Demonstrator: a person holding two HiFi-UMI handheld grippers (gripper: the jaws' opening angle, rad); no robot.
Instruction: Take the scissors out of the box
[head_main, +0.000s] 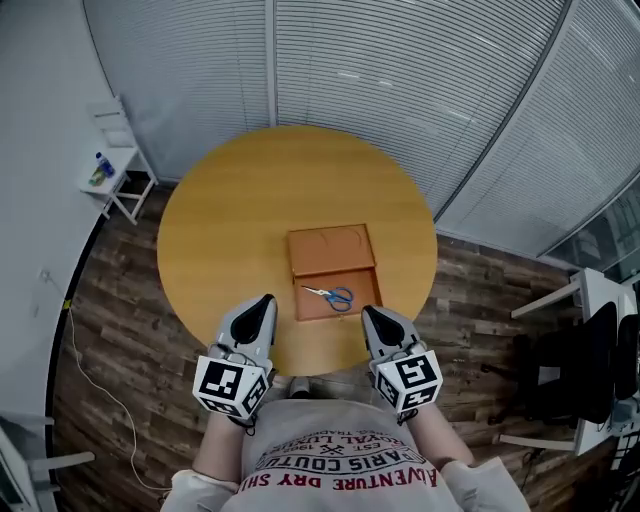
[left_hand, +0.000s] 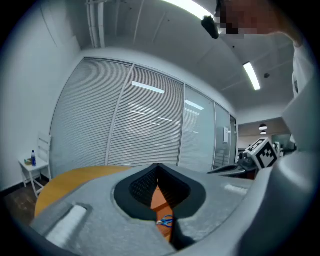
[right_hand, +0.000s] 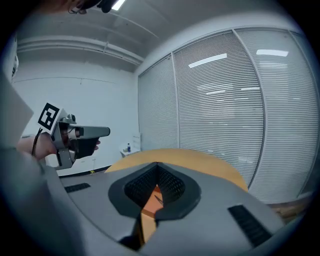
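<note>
Grey left claw (left_hand: 158, 166) and right claw (right_hand: 158, 165) both sit pressed together, empty (scissors (head_main: 332, 295) lie in the box (head_main: 368, 290)).

Round wooden table (head_main: 230, 220) sits on a dark plank floor (head_main: 110, 330), with closed blinds (head_main: 400, 80) curving behind it. Far left, a small white stand (head_main: 118, 170) carries a blue bottle (head_main: 104, 163). Black chair (head_main: 585, 360) over at the right edge.

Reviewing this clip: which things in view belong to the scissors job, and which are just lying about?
Job: scissors, box, left gripper, right gripper.
Lying about: blue bottle, white stand, black chair.
</note>
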